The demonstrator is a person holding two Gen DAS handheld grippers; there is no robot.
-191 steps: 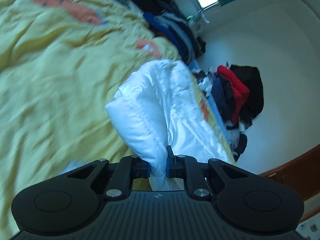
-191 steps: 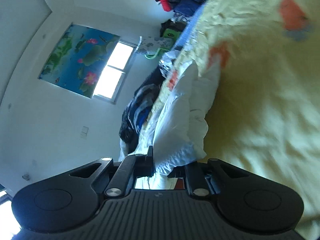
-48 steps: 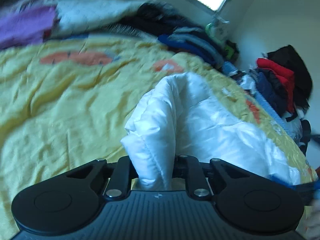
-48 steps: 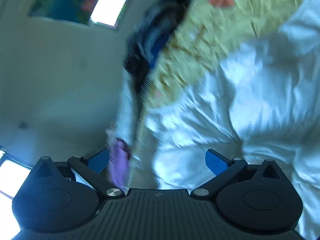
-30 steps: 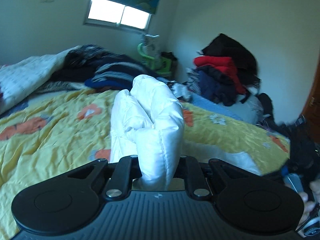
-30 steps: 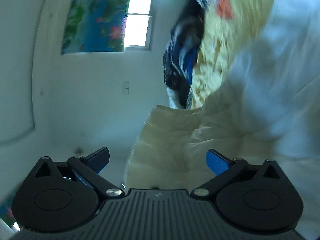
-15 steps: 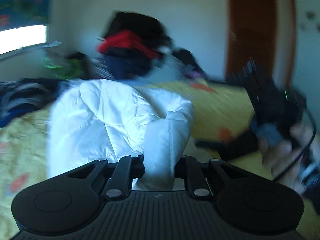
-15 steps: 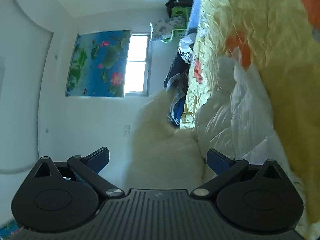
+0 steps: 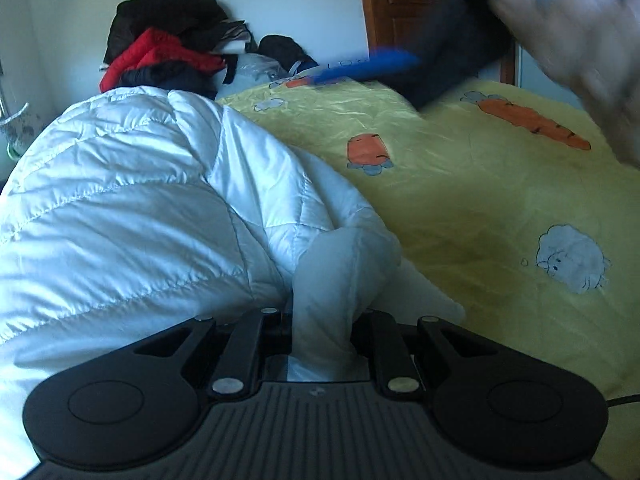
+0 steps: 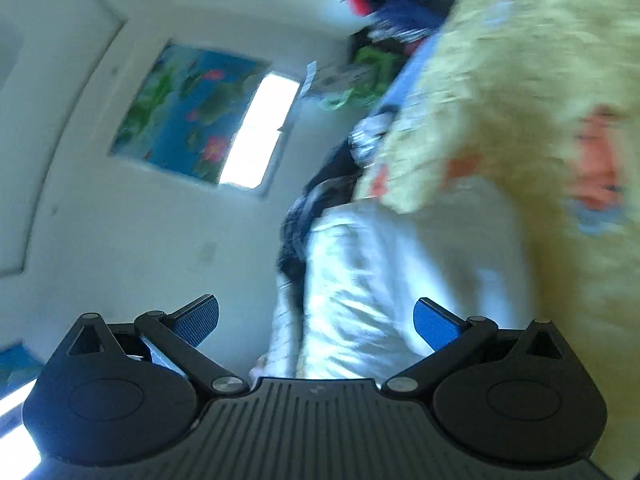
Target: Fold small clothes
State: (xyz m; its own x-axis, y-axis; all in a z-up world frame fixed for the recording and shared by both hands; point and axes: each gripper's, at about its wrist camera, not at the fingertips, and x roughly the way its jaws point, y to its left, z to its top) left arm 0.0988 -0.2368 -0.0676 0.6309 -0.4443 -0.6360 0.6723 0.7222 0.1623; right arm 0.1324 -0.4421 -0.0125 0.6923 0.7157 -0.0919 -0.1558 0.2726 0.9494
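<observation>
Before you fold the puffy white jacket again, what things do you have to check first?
1. Left gripper pinching a bunch of the white jacket: ok.
2. Right gripper open and holding nothing: ok.
3. Jacket resting on the yellow quilt: ok.
4. Jacket lying flat and smooth: not ok, it is bunched into a mound.
5. Bare quilt beside the jacket for the fold: ok.
6. Which jacket part the right gripper faces: cannot tell, that view is blurred.

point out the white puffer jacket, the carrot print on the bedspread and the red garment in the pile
white puffer jacket [image 9: 132,200], left wrist view, on its quilted back panel.
carrot print [image 9: 534,119], left wrist view, on the middle of the long orange carrot.
red garment [image 9: 160,54], left wrist view, on its bright upper fold.
</observation>
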